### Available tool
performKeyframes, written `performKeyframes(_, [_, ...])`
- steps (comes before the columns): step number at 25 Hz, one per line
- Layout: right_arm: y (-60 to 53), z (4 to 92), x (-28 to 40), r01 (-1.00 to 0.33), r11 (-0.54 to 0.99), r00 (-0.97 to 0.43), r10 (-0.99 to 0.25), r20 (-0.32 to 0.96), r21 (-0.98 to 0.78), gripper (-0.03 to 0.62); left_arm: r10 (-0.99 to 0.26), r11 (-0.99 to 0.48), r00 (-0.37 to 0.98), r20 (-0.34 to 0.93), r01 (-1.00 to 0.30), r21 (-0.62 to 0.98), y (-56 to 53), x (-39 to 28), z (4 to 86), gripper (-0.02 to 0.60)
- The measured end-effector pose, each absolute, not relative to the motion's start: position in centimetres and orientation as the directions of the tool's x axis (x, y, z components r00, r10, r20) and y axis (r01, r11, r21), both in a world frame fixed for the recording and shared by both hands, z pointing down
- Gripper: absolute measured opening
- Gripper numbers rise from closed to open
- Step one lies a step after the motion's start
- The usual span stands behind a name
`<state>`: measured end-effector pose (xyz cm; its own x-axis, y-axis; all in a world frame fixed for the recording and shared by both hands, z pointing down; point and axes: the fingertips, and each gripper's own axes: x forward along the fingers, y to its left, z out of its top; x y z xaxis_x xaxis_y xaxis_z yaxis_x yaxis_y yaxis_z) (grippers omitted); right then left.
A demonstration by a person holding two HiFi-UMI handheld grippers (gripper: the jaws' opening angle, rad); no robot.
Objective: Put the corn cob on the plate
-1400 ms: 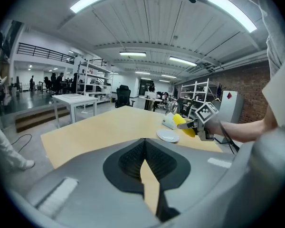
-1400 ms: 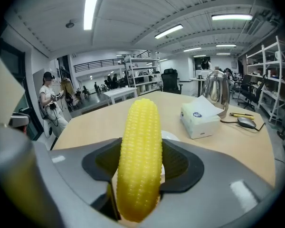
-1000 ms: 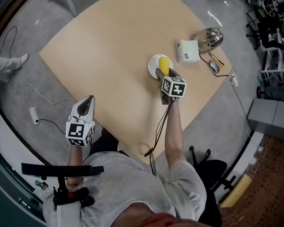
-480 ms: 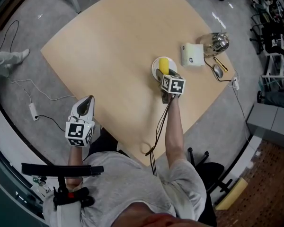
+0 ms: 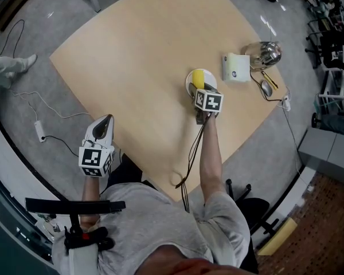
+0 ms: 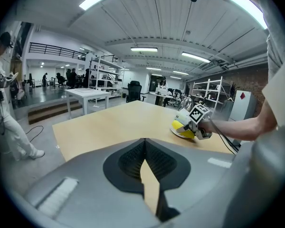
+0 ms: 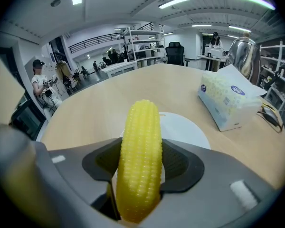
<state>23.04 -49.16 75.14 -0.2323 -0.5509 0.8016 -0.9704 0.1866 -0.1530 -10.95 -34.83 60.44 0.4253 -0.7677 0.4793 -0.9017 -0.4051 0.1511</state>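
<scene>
A yellow corn cob stands between the jaws of my right gripper, which is shut on it. Its tip reaches out over the white plate on the wooden table. In the head view the corn cob lies over the plate, with the right gripper at the plate's near edge. My left gripper hangs off the table's left front edge, shut with nothing in it. From the left gripper view the corn cob and plate show far off to the right.
A white tissue box sits just right of the plate, with a steel kettle and a mouse beyond it. A cable trails from the right gripper. Cables and a power strip lie on the floor at left.
The right gripper has stayed at the plate with the corn cob in it. The left gripper has not moved. The view has shifted slightly.
</scene>
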Motion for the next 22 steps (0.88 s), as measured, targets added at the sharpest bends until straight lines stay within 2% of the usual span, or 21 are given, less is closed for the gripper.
performKeyframes(22, [-49.72, 75.26, 23.59, -0.976, 0.168, -0.211, -0.545, 0.811, -0.141, 0.276, -0.777, -0.403, 0.427, 0.462, -0.902, 0.155, -34.4, -10.96, 60.09, 0.02])
